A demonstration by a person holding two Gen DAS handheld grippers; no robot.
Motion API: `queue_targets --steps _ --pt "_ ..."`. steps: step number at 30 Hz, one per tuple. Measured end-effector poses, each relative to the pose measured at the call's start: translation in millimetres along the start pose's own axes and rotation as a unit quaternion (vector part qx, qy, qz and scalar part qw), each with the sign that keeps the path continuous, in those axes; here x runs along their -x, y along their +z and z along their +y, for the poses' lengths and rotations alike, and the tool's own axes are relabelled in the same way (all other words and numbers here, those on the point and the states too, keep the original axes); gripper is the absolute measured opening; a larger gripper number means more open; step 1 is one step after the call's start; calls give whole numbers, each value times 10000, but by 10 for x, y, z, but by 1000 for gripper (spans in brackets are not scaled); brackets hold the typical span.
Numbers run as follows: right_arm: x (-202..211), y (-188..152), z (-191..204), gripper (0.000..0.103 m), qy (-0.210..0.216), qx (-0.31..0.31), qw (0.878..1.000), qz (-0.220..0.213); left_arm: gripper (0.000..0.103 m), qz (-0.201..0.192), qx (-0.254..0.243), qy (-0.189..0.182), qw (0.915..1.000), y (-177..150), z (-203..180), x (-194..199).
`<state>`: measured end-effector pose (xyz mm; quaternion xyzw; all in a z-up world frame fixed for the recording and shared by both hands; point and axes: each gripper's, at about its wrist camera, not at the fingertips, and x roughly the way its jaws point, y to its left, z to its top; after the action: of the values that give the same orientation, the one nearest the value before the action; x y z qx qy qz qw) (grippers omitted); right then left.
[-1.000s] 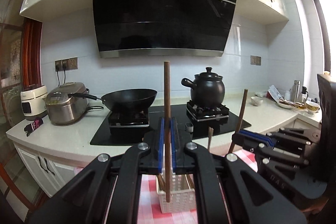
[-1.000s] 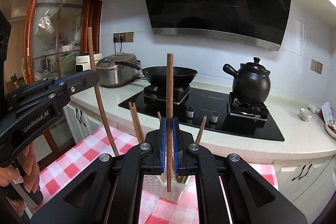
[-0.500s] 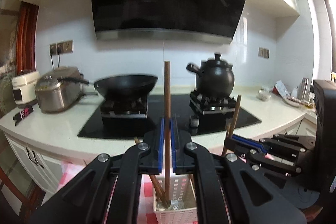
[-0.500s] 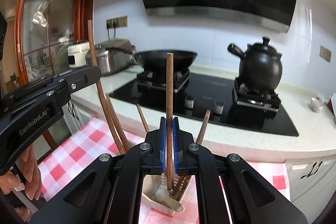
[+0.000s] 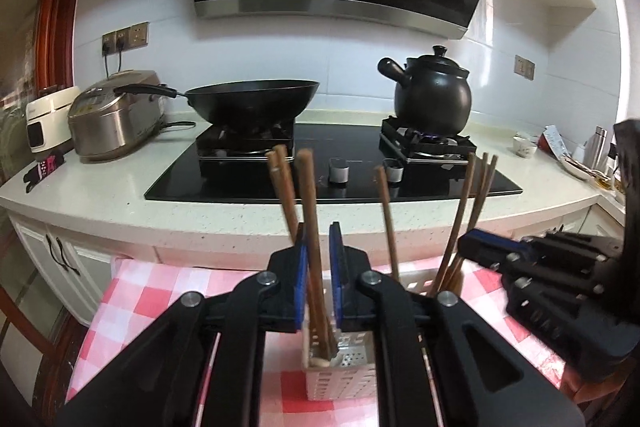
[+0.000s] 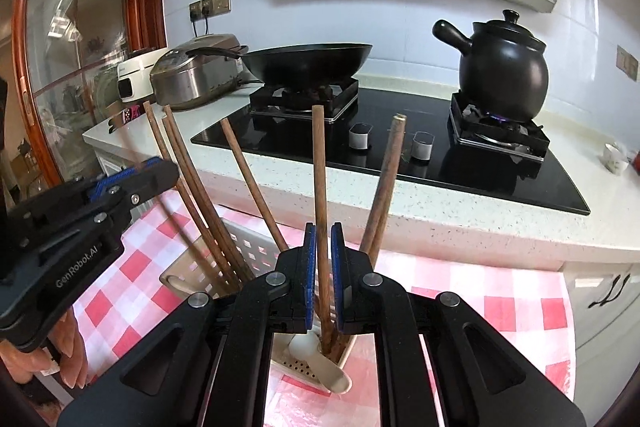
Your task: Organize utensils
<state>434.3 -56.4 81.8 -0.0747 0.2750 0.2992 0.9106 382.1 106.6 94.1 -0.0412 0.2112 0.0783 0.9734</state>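
On the far left of my counter view sits a rice cooker (image 5: 114,115), then a black wok (image 5: 252,101) on the left burner and a black clay pot (image 5: 432,95) on the lit right burner.

Left gripper (image 5: 318,279): released. I read a visible gap between its blue pads, and the brown chopstick (image 5: 314,227) between them leans against the left pad only, its lower end standing in the white perforated basket (image 5: 344,371). The basket rests on the red-checked cloth (image 5: 160,299), near the counter edge. More chopsticks lean out of the basket to the right.

Right gripper (image 6: 323,275): also released. Its pads stand apart, with an upright chopstick (image 6: 319,187) between them that runs down into the same basket (image 6: 256,247). A white spoon (image 6: 324,367) lies in the basket's near end. Further chopsticks fan out to the left and right of the upright one.
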Motion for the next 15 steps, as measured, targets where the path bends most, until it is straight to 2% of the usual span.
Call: queue_targets --steps 3,5,9,11,13,15 --pt "64 -2 -21 12 -40 -28 10000 -39 13 -22 4 53 10000 -24 60 57" --pt "113 -1 -25 12 -32 -74 9999 -66 25 -56 36 70 10000 -43 94 111" --pt "242 -8 22 12 -58 -52 9999 -115 39 -156 50 95 9998 -69 135 280" --pt "317 -11 45 14 -77 -43 9999 -147 55 -255 23 138 9996 -80 144 402" --pt "435 -17 64 22 -94 -67 9997 -224 62 -341 13 168 9993 -81 144 533" --pt "576 -37 77 36 -99 -127 9993 -341 72 -415 -16 190 9990 -84 156 671"
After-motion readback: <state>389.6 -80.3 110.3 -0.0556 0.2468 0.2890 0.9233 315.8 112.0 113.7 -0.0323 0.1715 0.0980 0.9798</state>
